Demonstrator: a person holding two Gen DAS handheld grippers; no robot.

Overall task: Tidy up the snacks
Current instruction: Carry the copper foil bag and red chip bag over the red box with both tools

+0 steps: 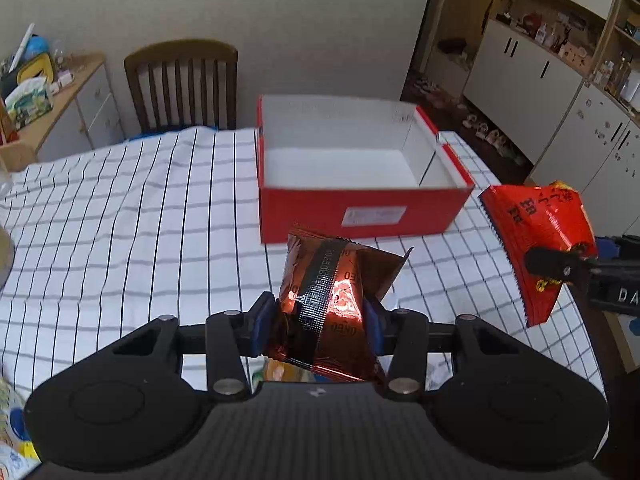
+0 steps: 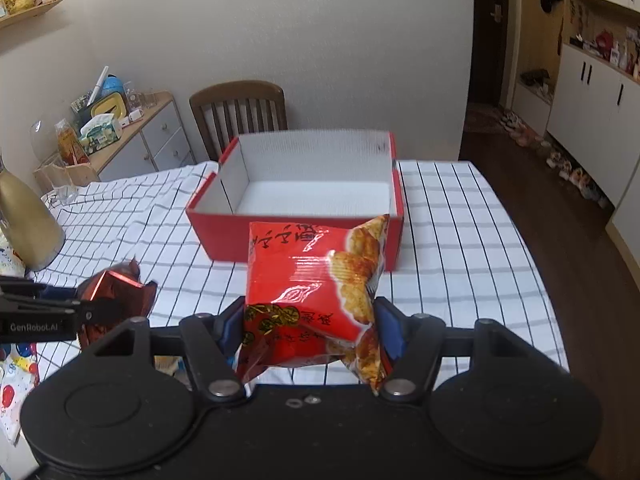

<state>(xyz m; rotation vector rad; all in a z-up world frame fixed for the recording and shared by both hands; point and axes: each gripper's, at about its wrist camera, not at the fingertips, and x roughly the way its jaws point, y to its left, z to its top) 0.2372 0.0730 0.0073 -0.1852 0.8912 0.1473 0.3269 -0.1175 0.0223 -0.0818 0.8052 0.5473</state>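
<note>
Left wrist view
Copper-brown foil packet (image 1: 328, 304): lower centre of the frame, pinched between the blue pads of the left gripper (image 1: 318, 326), lifted clear of the tablecloth.
Red box (image 1: 352, 172): centre, open, white inside, standing on the checked tablecloth (image 1: 120, 208).
Right gripper (image 1: 560, 266): right edge, clamped on a red chip bag (image 1: 540, 240).
Wooden chair (image 1: 182, 84): upper left, behind the table.

Right wrist view
Red chip bag (image 2: 316, 300): lower centre, squeezed between the right gripper (image 2: 310, 330) pads, in front of the red box (image 2: 300, 200).
Left gripper (image 2: 108, 312): left edge, nipping the foil packet (image 2: 116, 292).
Gold bottle (image 2: 28, 220): far left on the tablecloth (image 2: 460, 240).
Wooden chair (image 2: 240, 112): upper centre.
</note>
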